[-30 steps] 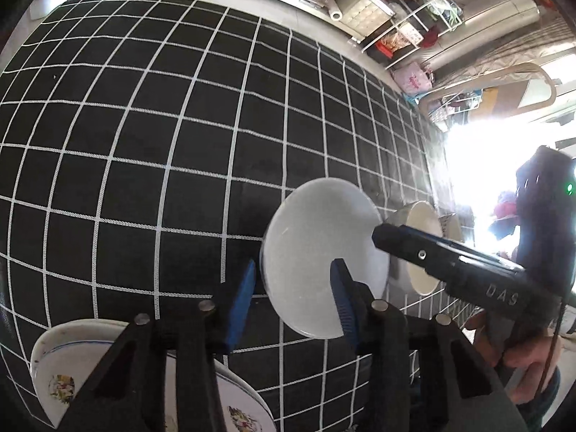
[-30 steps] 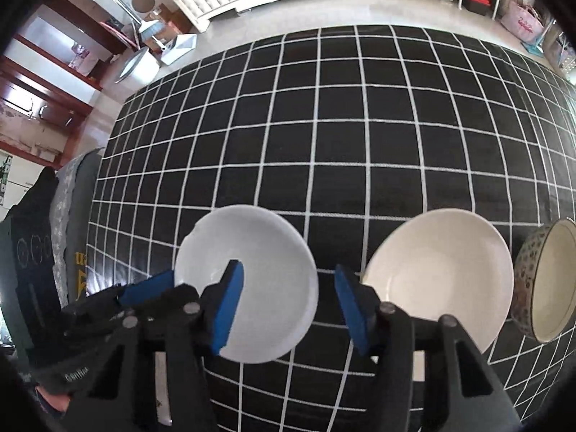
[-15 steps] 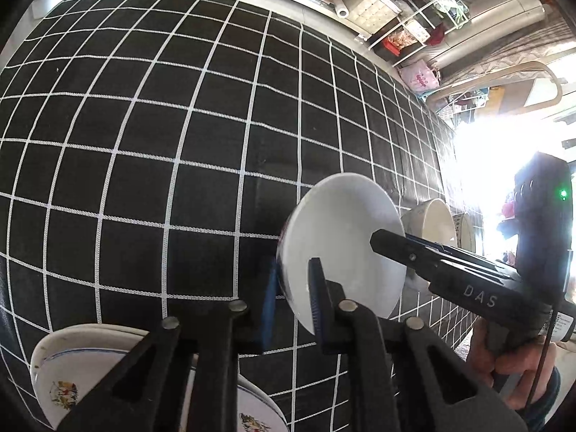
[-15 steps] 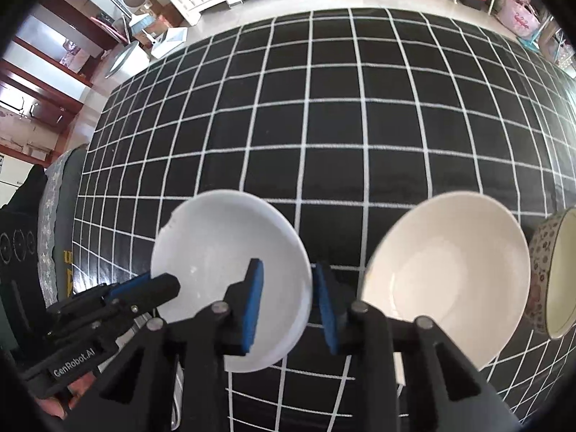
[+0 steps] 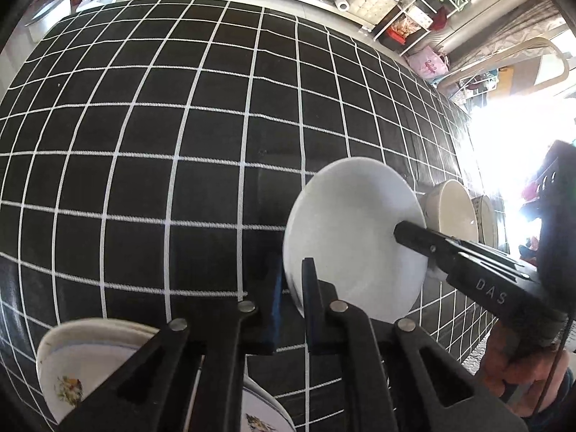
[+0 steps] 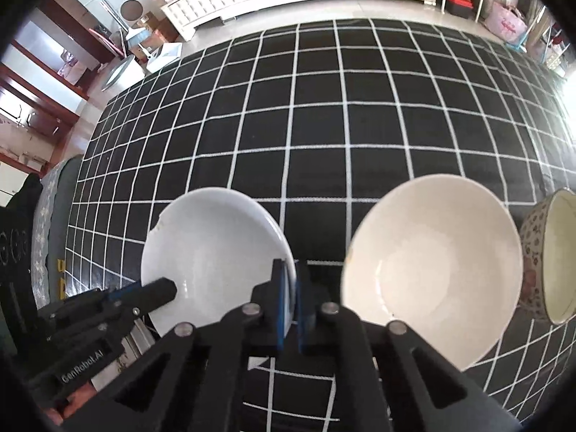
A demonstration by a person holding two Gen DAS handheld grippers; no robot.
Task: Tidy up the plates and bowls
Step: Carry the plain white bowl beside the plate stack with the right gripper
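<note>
Gripping the white bowl (image 6: pixel 216 252) from opposite sides, both grippers are clamping its rim on the black grid-patterned tablecloth (image 6: pixel 324 126). The left gripper (image 5: pixel 291 288) is pinching the bowl's left edge, its jaws having just been closing onto the rim. The right gripper (image 6: pixel 289 298) is pinching the right edge, its blue pads (image 6: pixel 279 298) having just been closing on the thin wall. A cream bowl (image 6: pixel 432 277) is sitting just beside the white one, with a floral-patterned bowl (image 6: pixel 532 252) next to that. Stacked decorated plates (image 5: pixel 79 370) are lying near the left gripper.
</note>
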